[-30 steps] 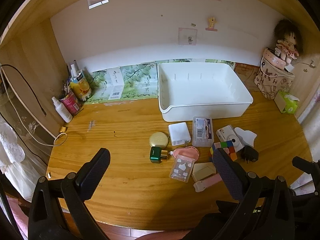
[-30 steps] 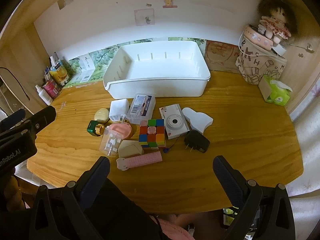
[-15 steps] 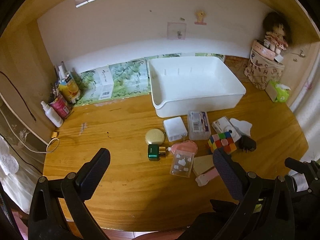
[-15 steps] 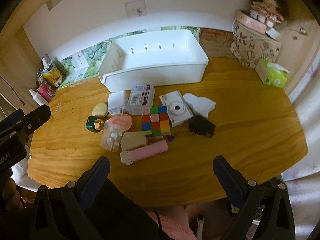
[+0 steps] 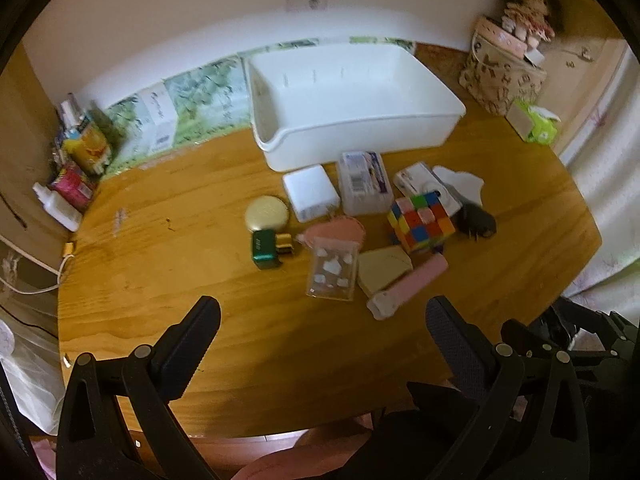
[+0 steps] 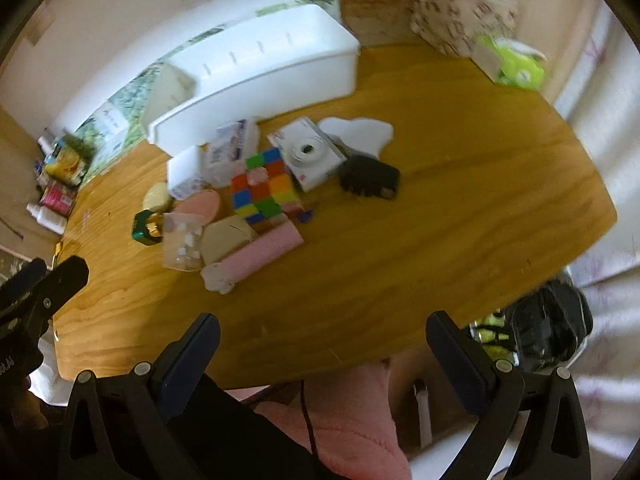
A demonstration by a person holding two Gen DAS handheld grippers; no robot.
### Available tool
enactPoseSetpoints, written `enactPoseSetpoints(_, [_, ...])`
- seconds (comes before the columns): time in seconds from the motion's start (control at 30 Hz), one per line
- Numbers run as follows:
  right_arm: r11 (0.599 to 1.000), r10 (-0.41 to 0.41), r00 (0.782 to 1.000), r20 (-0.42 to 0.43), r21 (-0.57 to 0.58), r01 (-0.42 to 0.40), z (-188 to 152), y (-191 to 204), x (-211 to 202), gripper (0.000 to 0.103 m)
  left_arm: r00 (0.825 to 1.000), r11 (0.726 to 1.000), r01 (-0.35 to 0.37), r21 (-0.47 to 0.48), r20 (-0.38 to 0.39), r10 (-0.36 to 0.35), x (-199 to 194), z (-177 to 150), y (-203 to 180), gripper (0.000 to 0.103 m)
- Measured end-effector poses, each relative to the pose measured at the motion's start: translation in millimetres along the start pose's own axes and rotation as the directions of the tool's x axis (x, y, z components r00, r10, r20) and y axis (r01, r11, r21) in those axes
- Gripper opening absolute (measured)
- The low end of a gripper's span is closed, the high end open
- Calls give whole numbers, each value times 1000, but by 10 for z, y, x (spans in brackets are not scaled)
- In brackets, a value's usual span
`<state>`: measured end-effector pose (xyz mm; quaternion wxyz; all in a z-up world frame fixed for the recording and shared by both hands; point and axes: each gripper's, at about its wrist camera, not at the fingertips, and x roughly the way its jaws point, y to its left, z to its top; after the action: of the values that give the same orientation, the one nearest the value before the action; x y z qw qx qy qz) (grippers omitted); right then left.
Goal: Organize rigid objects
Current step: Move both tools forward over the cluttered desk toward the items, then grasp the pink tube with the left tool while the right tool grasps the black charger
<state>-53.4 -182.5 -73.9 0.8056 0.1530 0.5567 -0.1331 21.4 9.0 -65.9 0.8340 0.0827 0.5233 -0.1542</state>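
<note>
An empty white bin [image 5: 352, 92] stands at the back of the wooden table [image 5: 180, 272]; it also shows in the right wrist view [image 6: 260, 68]. In front of it lies a cluster: a colour cube [image 5: 422, 220], a white camera [image 5: 428, 184], a black plug [image 5: 476, 222], a pink stick [image 5: 412, 286], a clear box [image 5: 332, 274], a green bottle [image 5: 266, 248], a gold compact [image 5: 266, 212] and a white block [image 5: 310, 192]. My left gripper [image 5: 320, 344] is open and empty over the front edge. My right gripper [image 6: 320, 348] is open and empty, low at the front edge.
Bottles and tubes [image 5: 76, 160] crowd the back left corner. A patterned bag [image 5: 500, 80] with a doll and a green tissue pack [image 5: 536, 124] stand at the back right. A white cable [image 5: 32, 276] hangs at the left edge.
Both grippers have moved closer to the table and tilted; the cluster looks larger in both views. The right view has swung right and rolled. Nothing on the table has moved.
</note>
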Motion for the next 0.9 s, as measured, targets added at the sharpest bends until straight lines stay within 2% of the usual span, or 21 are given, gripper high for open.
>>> enactPoseSetpoints(0.13, [999,-3,1000,-16,48,4,26,-152,15,103,998,1000,25,12,-63,-24,133,31,-83,102])
enactPoseSetpoints(0.37, [999,5,998,-55,38,-3,232,-356,125,103,978,996,66,-61,-194,-77,428,131,-223,102])
enactPoseSetpoints(0.63, [997,34,995,-95,-58,-40,571,-540,294,103,934,971,48,-235,-334,-127,829,172,-333,102])
enactPoseSetpoints(0.73, [992,57,992,-109,-107,-68,704,-587,400,103,911,945,29,-326,-380,-159,990,147,-337,102])
enactPoseSetpoints(0.83, [983,84,989,-125,-153,-102,829,-610,536,98,888,901,-3,-434,-416,-198,1145,92,-306,102])
enactPoseSetpoints(0.9, [974,105,984,-147,-182,-132,892,-615,642,94,873,851,-24,-525,-426,-238,1240,24,-257,102])
